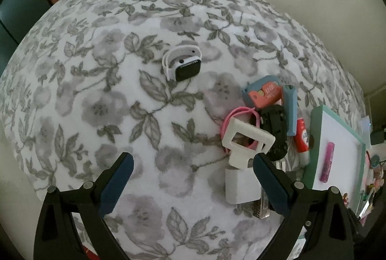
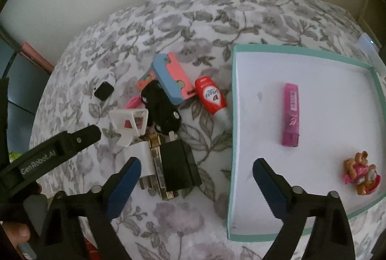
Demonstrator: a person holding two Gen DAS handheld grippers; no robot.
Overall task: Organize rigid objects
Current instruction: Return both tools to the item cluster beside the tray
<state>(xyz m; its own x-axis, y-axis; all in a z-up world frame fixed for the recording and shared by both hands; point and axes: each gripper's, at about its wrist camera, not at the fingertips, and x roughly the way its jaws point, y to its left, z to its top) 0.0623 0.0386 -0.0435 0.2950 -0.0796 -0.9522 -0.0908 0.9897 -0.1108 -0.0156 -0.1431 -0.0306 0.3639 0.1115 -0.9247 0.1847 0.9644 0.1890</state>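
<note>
Both tongs stand wide apart and hold nothing. The left tongs (image 1: 193, 170) hover over the floral bedspread (image 1: 96, 91) with their right blue pad just beside a white charger plug (image 1: 241, 185), while the right tongs (image 2: 196, 178) hang above the near left edge of a teal-rimmed white tray (image 2: 232, 139). The tray lies on the bedspread to the right of the clutter, and in it rest a pink lighter (image 2: 290, 115), lying lengthwise near the middle, and a small pink-and-brown toy figure (image 2: 361, 173) near the right rim — the two well apart. The remaining rigid objects sit in a loose heap just left of the tray: a red tube with a white cap (image 2: 212, 98) nearest the tray wall, a blue-and-coral case (image 2: 171, 79) leaning on a black toy car (image 2: 161, 110), a white plastic frame-shaped piece (image 2: 130, 122) over a pink cord (image 1: 231, 115), and closer in a black charger block (image 2: 178, 163) lying against a gold-trimmed lighter (image 2: 158, 163) and the white plug. A smartwatch with a white strap (image 1: 181, 64) lies apart from the heap, farther out on the bedspread. From the right wrist view, the left tool's black arm marked "GenRobot.AI" reaches in from the left toward the white frame piece; whether it touches cannot be told.
</note>
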